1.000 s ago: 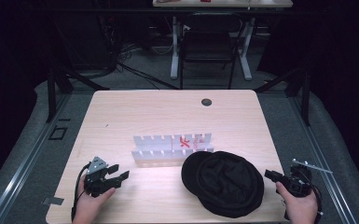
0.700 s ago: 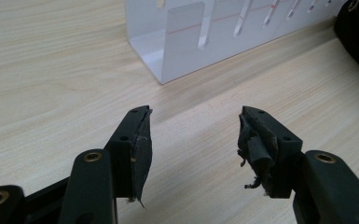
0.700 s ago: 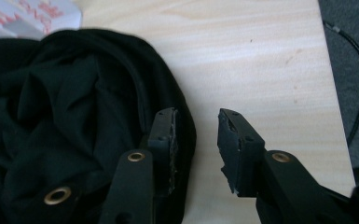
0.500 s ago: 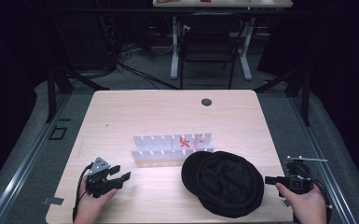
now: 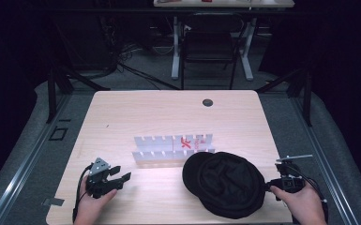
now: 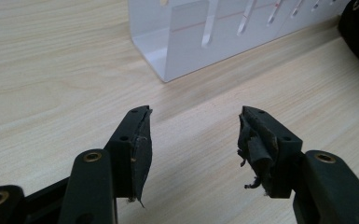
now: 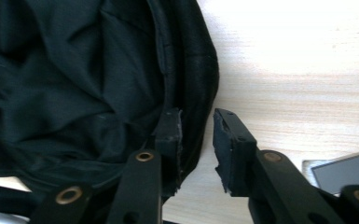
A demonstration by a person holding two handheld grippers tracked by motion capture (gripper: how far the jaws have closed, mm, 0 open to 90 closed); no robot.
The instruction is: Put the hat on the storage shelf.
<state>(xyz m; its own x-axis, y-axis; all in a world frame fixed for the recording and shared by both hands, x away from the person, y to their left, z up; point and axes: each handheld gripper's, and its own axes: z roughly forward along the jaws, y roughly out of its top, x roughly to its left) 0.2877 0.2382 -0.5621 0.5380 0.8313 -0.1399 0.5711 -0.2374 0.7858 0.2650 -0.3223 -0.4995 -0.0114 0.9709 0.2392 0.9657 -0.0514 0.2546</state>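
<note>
left gripper (image 5: 120, 177): 7 o'clock on desk (image 5: 136, 112), fingers apart, empty
right gripper (image 7: 196, 126): 4 o'clock, fingers apart, straddling black cap's (image 5: 225, 183) rim
white slotted rack (image 5: 173, 147): centre, just beside cap

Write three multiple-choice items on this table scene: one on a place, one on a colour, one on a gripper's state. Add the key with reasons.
1. Where does the black fabric item lie?
A. by the table's far edge
B. near the person, just in front of the white slotted rack
C. on the floor

2. What colour is the mark on the rack?
A. red
B. green
C. blue

3. How is the left gripper?
A. shut on the fabric
B. open over bare table
C. shut on the rack

Key: B, high view shows it at the near edge; A, red print on the rack; B, its fingers stand apart with only wood between.
</note>
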